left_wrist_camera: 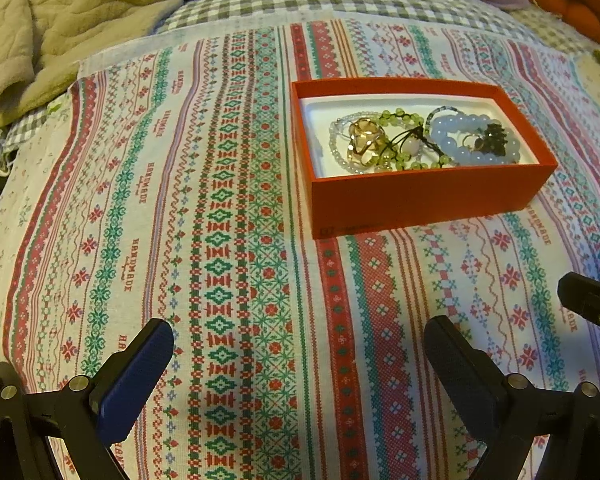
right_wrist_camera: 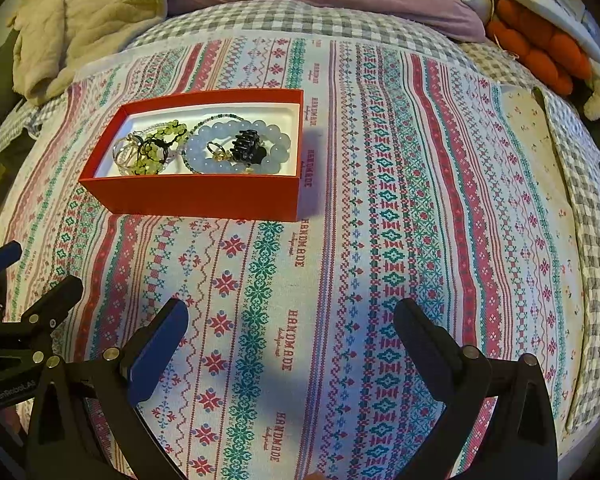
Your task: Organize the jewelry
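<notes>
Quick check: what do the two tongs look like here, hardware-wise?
Both match: black plastic linkage arms with round silver pivot pins, ending in flat rectangular fingers. The left tongs and right tongs each carry a textured dark blue pad on the inner face of each finger. White lettering, roughly "GenRobot.AI", shows on the left unit's body in the right wrist view. No cables or sleeves visible.

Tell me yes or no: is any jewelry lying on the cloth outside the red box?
No, every piece sits inside the red box; the patterned cloth around it holds none.
</notes>
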Demonstrator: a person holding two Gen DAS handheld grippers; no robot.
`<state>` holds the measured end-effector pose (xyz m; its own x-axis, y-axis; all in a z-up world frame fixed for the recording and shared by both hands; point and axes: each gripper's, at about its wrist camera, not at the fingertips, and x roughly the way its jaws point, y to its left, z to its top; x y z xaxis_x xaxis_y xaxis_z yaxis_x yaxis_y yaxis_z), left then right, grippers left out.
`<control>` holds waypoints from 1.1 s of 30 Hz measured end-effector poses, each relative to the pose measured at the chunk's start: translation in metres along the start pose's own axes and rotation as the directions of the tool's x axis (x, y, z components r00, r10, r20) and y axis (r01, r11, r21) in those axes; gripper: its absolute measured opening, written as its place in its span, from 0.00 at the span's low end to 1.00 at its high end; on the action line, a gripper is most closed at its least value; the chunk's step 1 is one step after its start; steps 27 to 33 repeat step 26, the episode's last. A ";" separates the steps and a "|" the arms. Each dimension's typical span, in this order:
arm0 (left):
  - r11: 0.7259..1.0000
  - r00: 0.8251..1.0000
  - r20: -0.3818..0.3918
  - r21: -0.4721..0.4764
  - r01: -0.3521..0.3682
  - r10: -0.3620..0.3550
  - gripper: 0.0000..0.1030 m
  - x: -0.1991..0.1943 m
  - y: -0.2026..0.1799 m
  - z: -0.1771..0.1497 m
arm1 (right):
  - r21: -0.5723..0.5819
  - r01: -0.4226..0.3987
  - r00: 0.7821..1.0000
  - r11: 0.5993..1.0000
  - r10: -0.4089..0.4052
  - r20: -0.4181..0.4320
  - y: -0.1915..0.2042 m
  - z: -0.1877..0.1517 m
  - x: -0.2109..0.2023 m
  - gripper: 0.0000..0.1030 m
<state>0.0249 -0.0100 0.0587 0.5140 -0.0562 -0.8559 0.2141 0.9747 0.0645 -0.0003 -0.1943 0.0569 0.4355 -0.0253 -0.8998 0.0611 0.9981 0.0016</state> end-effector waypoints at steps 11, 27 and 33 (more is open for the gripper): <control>1.000 1.000 -0.006 -0.002 0.002 -0.002 1.00 0.001 0.001 0.000 | 0.000 0.001 1.000 1.000 -0.001 0.000 0.001 0.000 0.000 1.00; 1.000 1.000 -0.014 -0.023 0.010 -0.010 1.00 0.005 -0.002 -0.007 | 0.005 0.003 1.000 1.000 -0.004 0.011 0.003 -0.005 0.001 1.00; 1.000 1.000 -0.014 -0.023 0.010 -0.010 1.00 0.005 -0.002 -0.007 | 0.005 0.003 1.000 1.000 -0.004 0.011 0.003 -0.005 0.001 1.00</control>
